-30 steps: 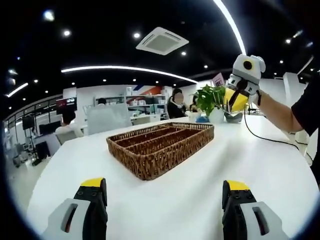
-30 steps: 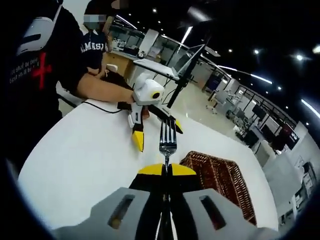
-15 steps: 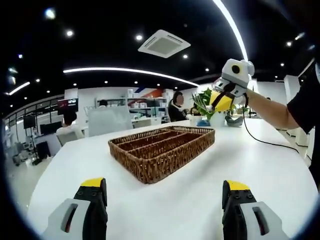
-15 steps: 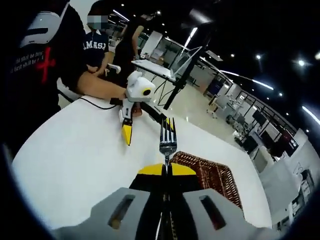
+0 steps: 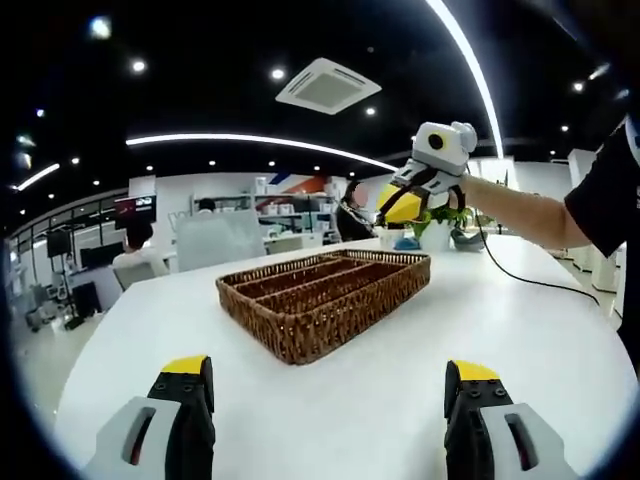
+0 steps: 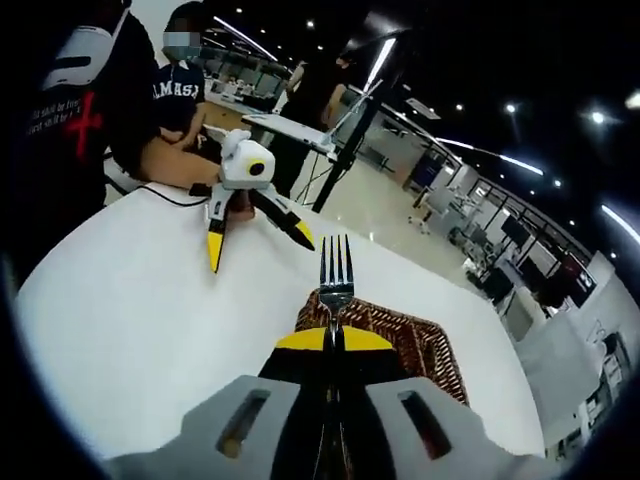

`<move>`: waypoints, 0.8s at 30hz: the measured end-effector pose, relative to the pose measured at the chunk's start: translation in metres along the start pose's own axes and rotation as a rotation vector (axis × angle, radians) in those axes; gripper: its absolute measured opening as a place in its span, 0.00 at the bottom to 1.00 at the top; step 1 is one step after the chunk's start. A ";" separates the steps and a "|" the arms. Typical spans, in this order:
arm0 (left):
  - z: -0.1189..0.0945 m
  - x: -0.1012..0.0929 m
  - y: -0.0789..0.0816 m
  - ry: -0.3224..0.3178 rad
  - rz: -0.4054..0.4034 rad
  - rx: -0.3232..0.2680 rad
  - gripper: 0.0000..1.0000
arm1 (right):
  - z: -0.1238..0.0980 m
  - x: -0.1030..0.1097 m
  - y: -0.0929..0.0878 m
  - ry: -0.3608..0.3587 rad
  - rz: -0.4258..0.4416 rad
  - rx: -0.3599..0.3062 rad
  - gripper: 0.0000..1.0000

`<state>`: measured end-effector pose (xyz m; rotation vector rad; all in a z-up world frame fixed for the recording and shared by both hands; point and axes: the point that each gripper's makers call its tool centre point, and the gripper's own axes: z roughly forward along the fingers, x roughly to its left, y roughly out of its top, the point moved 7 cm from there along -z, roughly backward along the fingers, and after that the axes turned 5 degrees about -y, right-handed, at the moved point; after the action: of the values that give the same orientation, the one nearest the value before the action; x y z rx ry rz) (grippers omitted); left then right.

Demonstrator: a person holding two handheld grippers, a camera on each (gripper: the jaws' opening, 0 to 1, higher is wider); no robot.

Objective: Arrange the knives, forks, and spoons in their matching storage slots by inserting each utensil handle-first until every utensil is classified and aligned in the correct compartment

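Right gripper (image 6: 333, 340) — raised (clamping fork (image 6: 335, 283))

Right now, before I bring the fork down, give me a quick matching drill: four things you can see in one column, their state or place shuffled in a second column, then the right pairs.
Things:
1. fork
2. wicker tray
3. left gripper
4. right gripper

States or places:
A. jaws wide apart, nothing between them
B. resting on the white table, compartments bare
C. jaws shut on a utensil
D. clamped by its handle, tines pointing away from the jaws

Pairs: 1-D, 2-B, 3-A, 4-C
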<state>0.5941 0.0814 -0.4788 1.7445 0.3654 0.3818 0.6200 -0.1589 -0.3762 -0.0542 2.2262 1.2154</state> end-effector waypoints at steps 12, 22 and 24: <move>-0.001 0.003 -0.001 0.005 -0.006 -0.002 1.00 | 0.012 -0.039 -0.021 -0.022 0.014 -0.002 0.00; -0.001 0.005 0.000 -0.001 -0.018 -0.008 1.00 | 0.027 -0.062 -0.030 -0.006 0.007 0.022 0.00; -0.001 0.006 0.001 0.000 -0.017 -0.011 1.00 | 0.031 -0.067 -0.032 -0.007 0.008 0.026 0.00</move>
<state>0.5991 0.0848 -0.4773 1.7292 0.3772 0.3705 0.6996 -0.1697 -0.3781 -0.0309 2.2377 1.1890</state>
